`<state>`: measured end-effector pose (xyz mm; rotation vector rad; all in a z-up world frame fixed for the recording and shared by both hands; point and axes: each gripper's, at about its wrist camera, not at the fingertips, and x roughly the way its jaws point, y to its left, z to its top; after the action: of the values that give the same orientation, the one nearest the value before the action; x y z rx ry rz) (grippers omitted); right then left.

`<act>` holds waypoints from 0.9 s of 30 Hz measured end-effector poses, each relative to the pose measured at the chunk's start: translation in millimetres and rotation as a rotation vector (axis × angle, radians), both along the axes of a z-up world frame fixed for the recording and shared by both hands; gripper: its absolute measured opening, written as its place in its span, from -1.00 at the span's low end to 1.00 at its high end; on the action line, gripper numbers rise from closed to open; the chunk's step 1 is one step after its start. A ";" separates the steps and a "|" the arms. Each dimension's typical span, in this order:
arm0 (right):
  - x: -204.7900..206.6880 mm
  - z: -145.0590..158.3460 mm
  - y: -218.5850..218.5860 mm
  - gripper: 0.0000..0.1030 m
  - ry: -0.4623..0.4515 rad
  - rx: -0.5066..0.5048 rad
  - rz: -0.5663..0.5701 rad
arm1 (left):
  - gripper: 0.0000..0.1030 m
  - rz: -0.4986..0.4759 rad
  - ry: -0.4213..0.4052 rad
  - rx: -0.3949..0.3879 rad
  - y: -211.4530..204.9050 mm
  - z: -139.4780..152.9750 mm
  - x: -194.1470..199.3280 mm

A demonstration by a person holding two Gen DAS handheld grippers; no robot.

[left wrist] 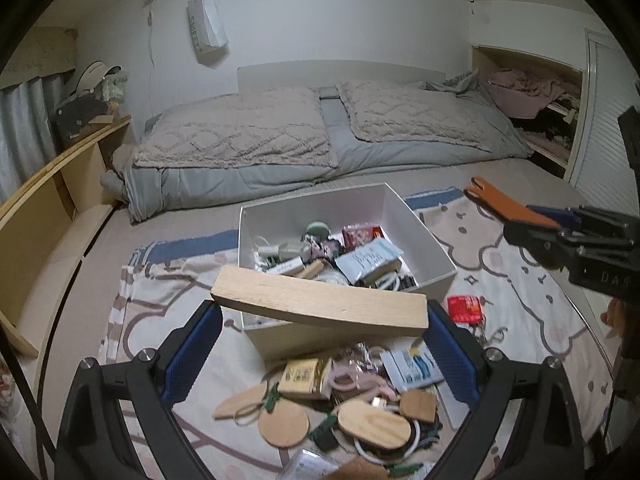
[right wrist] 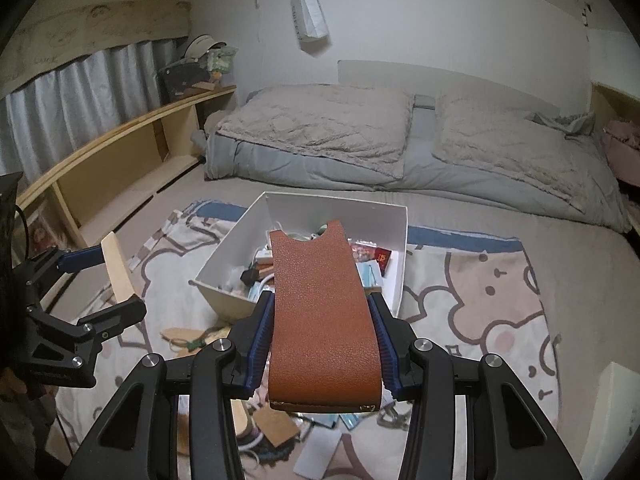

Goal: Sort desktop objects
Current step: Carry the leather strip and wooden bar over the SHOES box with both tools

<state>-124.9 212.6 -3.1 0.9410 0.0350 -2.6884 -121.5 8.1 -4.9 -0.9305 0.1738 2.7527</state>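
Note:
A long pale wooden block (left wrist: 320,306) hangs crosswise over the near wall of the white box (left wrist: 412,224). My left gripper (left wrist: 320,316) is shut on its two ends with the blue pads spread wide. The right wrist view shows that gripper (right wrist: 116,280) at the left edge with the block (right wrist: 116,268) standing on end in it. My right gripper (right wrist: 320,300) is shut on a brown leather sleeve (right wrist: 320,312), which reaches out over the box (right wrist: 352,208). From the left wrist view the sleeve (left wrist: 496,200) sticks out of the right gripper (left wrist: 560,232) at the far right.
The box is full of small items. A loose pile (left wrist: 340,400) of wooden discs, cards, cables and packets lies on the bear-print blanket (left wrist: 520,280) in front of it, with a red packet (left wrist: 464,308) to the right. Grey bedding (left wrist: 320,140) lies behind, and a wooden shelf (left wrist: 60,184) runs along the left.

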 end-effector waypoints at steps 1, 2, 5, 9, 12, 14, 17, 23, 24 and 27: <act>-3.4 -0.9 0.5 -0.09 -0.001 -0.008 -0.001 | 0.92 -0.001 0.002 0.003 0.3 0.8 -3.8; -5.7 -1.6 0.7 -0.09 -0.002 -0.011 -0.001 | 0.92 0.001 0.006 0.006 -0.1 1.8 -7.9; -16.8 -4.3 -0.3 -0.09 -0.012 -0.016 0.003 | 0.92 0.007 0.010 0.024 -1.2 1.9 -20.0; -27.4 -5.3 -2.8 -0.09 -0.008 -0.004 0.010 | 0.92 0.012 0.006 0.044 -0.5 -3.3 -39.3; -35.3 -8.2 -3.2 -0.09 -0.008 0.000 0.008 | 0.92 0.014 -0.002 0.039 2.1 -9.8 -52.7; -42.6 -11.3 -2.6 -0.09 -0.014 -0.005 0.002 | 0.92 0.018 -0.006 0.037 1.8 -14.0 -62.0; -55.8 -19.1 -2.7 -0.09 -0.029 -0.008 -0.004 | 0.92 0.031 -0.020 0.045 -0.2 -23.8 -79.2; -76.5 -32.4 -2.7 -0.09 -0.058 -0.018 -0.022 | 0.92 0.075 -0.069 0.112 -8.3 -45.2 -110.7; -80.0 -34.8 -1.7 -0.09 -0.062 -0.024 -0.027 | 0.92 0.082 -0.072 0.122 -9.6 -47.6 -114.5; -87.1 -40.6 -0.2 -0.09 -0.076 -0.030 -0.042 | 0.92 0.108 -0.084 0.157 -13.5 -56.5 -130.2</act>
<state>-212.1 212.4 -43.7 1.0451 -0.0406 -2.6805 -251.8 -5.4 -61.4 -1.0387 -0.1081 2.7684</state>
